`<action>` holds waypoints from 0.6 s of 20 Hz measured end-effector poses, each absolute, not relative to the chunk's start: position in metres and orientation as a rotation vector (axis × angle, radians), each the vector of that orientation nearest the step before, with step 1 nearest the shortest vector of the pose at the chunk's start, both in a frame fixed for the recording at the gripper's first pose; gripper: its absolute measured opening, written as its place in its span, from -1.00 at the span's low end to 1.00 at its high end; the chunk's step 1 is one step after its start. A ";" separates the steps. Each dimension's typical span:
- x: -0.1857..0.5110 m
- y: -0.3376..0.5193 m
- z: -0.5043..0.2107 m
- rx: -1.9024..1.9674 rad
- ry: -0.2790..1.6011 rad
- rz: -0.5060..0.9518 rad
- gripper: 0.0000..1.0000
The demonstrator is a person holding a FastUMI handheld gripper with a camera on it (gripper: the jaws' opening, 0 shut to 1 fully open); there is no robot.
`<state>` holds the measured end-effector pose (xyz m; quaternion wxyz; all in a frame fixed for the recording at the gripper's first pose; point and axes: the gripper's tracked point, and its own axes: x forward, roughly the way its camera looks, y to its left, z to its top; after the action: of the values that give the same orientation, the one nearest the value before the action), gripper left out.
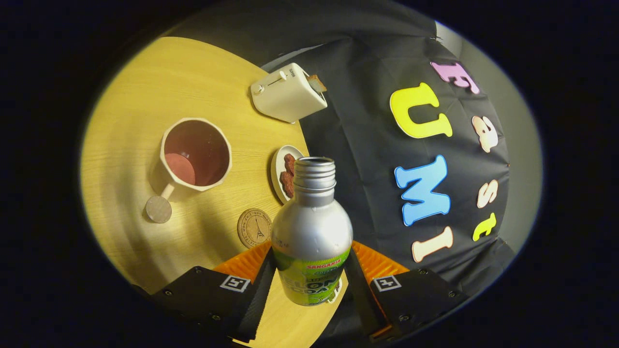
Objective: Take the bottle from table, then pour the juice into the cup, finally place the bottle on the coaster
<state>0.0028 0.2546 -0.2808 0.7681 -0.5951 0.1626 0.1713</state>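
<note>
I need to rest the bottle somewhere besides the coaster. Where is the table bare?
Gripper shut on the bottle. Bare wood lies beyond the cup, beside the toaster, and between cup handle and fingers. Crowded: coaster, snack plate.

Count: 1 bottle (312,237), silver, cap off, pinched between the 2 fingers (256,285) of 1 gripper (309,285). 1 cup (193,154) with 1 handle. 1 round coaster (254,227). 1 white toaster (287,93), 1 slice sticking out of it. 1 small plate (276,170) with brown food pieces on it, looks like 2, partly hidden behind the bottle so not certain. 1 wooden table (145,96).
</note>
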 end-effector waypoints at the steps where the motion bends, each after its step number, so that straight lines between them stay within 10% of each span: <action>1: 0.004 0.255 -0.281 -1.313 0.346 0.376 0.55; 12: 0.012 0.260 -0.285 -1.522 0.271 0.435 0.55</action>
<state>0.0116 0.2595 -0.2848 0.6945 -0.6820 0.1214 0.1947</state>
